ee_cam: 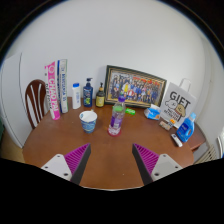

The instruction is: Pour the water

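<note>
Surface: wooden table (pixel 100 150), set against a white wall.
Gripper (pixel 112 160): fingers held apart, nothing between.
Ahead: water bottle (pixel 117 118), white cup (pixel 89 121).
Behind: framed photo (pixel 136 88); possibly toiletry bottles (pixel 82 96).

Round wood table (pixel 105 150); on it mug (pixel 88 120), water bottle (pixel 117 117), framed photo (pixel 135 88), gift bag (pixel 177 103).

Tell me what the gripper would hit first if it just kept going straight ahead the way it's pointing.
Probably the water bottle. The gripper is open, with bare table just ahead, and the bottle stands beyond the gap between the fingers. The white cup sits slightly left of that line. Depth is hard to judge.
</note>
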The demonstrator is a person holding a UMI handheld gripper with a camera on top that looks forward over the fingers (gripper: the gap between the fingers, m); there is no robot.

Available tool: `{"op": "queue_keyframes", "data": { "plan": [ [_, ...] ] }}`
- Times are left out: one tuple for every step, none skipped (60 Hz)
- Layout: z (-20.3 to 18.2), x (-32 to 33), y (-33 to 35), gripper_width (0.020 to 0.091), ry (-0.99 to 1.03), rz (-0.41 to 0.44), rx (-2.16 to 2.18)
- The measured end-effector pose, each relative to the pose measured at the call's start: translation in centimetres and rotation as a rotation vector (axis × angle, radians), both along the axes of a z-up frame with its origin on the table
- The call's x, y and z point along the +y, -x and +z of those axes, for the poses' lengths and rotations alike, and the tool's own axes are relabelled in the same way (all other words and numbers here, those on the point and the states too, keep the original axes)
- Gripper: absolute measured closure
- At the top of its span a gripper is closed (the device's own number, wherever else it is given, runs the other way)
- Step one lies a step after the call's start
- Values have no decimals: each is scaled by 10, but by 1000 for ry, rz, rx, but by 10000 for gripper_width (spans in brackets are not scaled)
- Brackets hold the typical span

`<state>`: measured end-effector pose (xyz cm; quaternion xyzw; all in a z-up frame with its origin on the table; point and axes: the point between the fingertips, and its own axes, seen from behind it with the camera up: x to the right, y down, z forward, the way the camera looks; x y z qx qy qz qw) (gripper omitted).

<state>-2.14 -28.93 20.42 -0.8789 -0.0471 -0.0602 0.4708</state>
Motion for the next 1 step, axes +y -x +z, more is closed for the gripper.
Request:
{"op": "queue_keyframes", "data": {
  "plan": [
    [2, -1, 1, 250, -4, 6, 2]
  ]
}}
